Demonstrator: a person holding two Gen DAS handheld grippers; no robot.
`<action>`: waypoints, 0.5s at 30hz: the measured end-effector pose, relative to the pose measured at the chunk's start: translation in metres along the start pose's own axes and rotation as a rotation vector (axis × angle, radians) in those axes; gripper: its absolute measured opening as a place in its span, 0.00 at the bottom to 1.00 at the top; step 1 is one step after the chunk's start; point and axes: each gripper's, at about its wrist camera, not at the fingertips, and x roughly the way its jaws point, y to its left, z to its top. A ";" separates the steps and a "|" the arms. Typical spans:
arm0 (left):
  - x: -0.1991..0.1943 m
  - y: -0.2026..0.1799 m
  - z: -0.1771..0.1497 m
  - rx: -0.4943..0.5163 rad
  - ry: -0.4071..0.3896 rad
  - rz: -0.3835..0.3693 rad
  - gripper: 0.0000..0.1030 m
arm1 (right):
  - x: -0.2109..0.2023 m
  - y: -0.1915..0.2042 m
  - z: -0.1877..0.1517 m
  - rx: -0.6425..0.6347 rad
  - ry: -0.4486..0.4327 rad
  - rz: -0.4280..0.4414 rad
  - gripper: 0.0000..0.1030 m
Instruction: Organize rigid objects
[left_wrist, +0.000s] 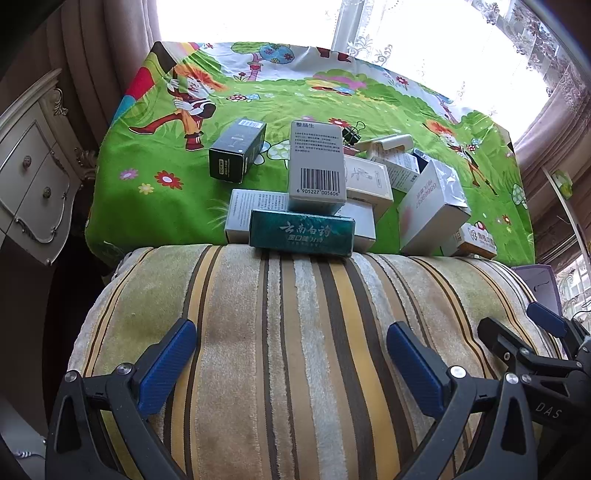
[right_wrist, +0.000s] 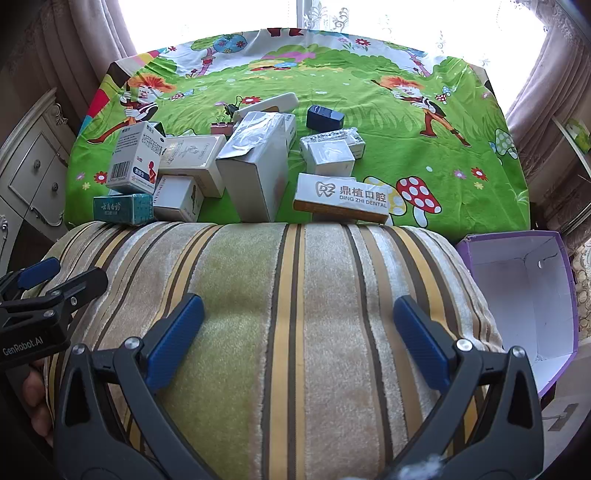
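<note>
Several small cardboard boxes lie in a loose heap on a green cartoon cloth (left_wrist: 155, 206). A grey barcode box (left_wrist: 318, 166) leans on a teal box (left_wrist: 301, 232), with a black box (left_wrist: 236, 151) to their left. In the right wrist view a dental box (right_wrist: 341, 197), a tall white box (right_wrist: 255, 170) and a dark blue box (right_wrist: 325, 117) show. My left gripper (left_wrist: 291, 338) hangs open over a striped cushion (left_wrist: 288, 350), short of the boxes. My right gripper (right_wrist: 299, 310) is open too, nothing between its fingers.
An open purple-edged carton (right_wrist: 524, 295) stands at the cushion's right end. A cream drawer cabinet (left_wrist: 33, 177) sits on the left. Curtains and a bright window lie beyond the cloth. Black binder clips (left_wrist: 351, 133) rest behind the boxes.
</note>
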 end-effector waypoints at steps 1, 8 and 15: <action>0.000 0.001 0.000 -0.001 0.001 -0.003 1.00 | 0.000 0.000 0.000 -0.001 0.001 0.000 1.00; -0.002 0.004 -0.002 -0.022 -0.017 -0.037 1.00 | 0.000 -0.002 -0.003 0.003 -0.013 0.003 1.00; -0.010 0.016 -0.004 -0.103 -0.071 -0.118 1.00 | -0.001 -0.001 -0.005 0.004 -0.021 0.007 1.00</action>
